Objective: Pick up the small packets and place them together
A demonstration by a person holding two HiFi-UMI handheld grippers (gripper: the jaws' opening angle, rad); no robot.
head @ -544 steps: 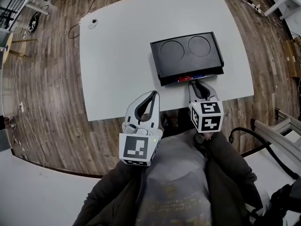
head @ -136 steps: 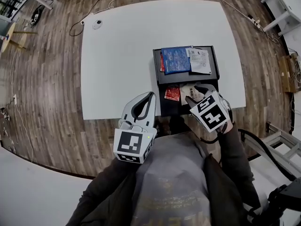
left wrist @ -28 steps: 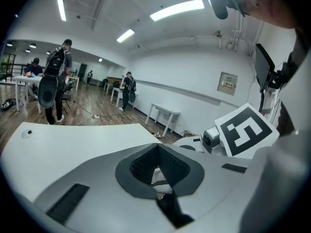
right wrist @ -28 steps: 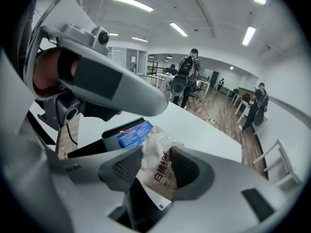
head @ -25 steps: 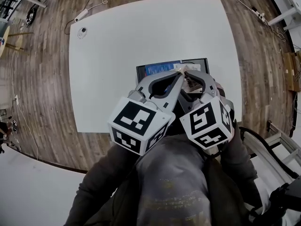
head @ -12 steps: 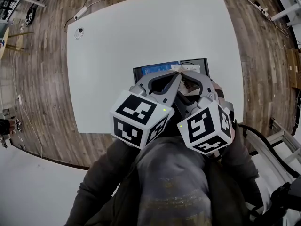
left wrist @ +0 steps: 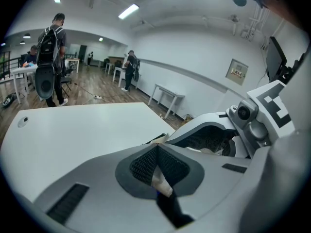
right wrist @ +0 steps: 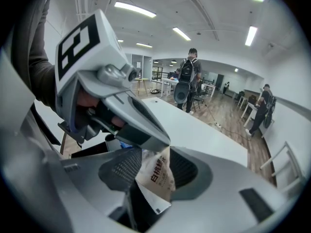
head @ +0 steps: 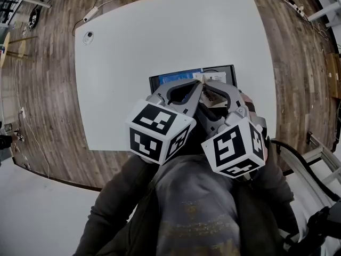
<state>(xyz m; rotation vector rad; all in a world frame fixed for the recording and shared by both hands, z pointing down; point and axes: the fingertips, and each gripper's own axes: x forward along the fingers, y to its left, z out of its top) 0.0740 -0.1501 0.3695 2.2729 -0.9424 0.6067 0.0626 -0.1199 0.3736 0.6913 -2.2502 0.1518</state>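
I have both tools raised together over the near side of the black rectangular plastic tray (head: 230, 70) on the white bench (head: 160, 31); the small cream paper packet with dark print (right wrist: 155, 176) hangs in the air between them, well above the tray. The right tool (right wrist: 168, 148) is clamped on the packet's body, the pads pressing its two faces; the left tool (left wrist: 156, 146) has its jaws drawn together on a pale corner of the same packet, its tips meeting the right tool's. I judge this a re-grip or hand-over, so only one tool should carry the packet on; I would ease one tool off before the other moves, since pulling the two apart could tear the thin paper or flick the packet out. A blue flat packet (head: 171, 78) lies in the far left of the tray; that looks like the place to gather them. I would bring the packet down low, just beside the blue one, and let go only when it touches the tray floor.
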